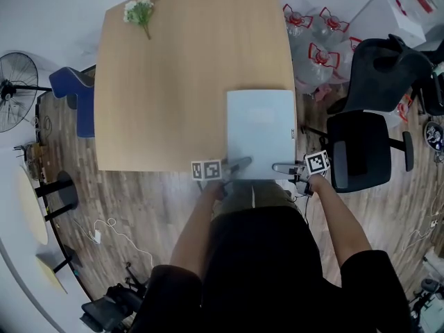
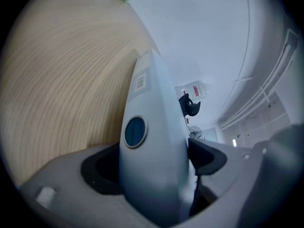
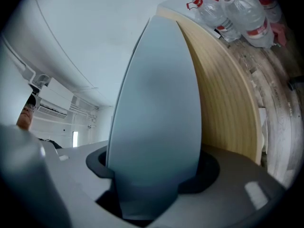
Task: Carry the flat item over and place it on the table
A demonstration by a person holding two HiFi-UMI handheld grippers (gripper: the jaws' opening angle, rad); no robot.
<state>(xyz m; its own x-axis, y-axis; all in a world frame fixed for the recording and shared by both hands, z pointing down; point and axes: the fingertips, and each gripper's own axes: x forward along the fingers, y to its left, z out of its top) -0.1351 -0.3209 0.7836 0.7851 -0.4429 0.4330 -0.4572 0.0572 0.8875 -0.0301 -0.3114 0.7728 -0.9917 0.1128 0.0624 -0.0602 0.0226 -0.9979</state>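
Observation:
A flat pale blue-grey item (image 1: 260, 130) lies on the wooden table (image 1: 166, 82) at its near right edge, its front rim overhanging slightly. My left gripper (image 1: 239, 164) is at the rim's left and my right gripper (image 1: 281, 166) at its right. In the left gripper view the item (image 2: 152, 141) stands between the jaws of the left gripper (image 2: 152, 160), with a slim gap at the right pad, so it is open. In the right gripper view both pads of the right gripper (image 3: 154, 170) lie against the item (image 3: 156, 103).
A small flower sprig (image 1: 140, 11) lies at the table's far left corner. A black office chair (image 1: 368, 144) stands close on the right, with water bottles (image 1: 319, 40) behind it. A blue chair (image 1: 80, 96) and a fan (image 1: 14, 89) are at the left.

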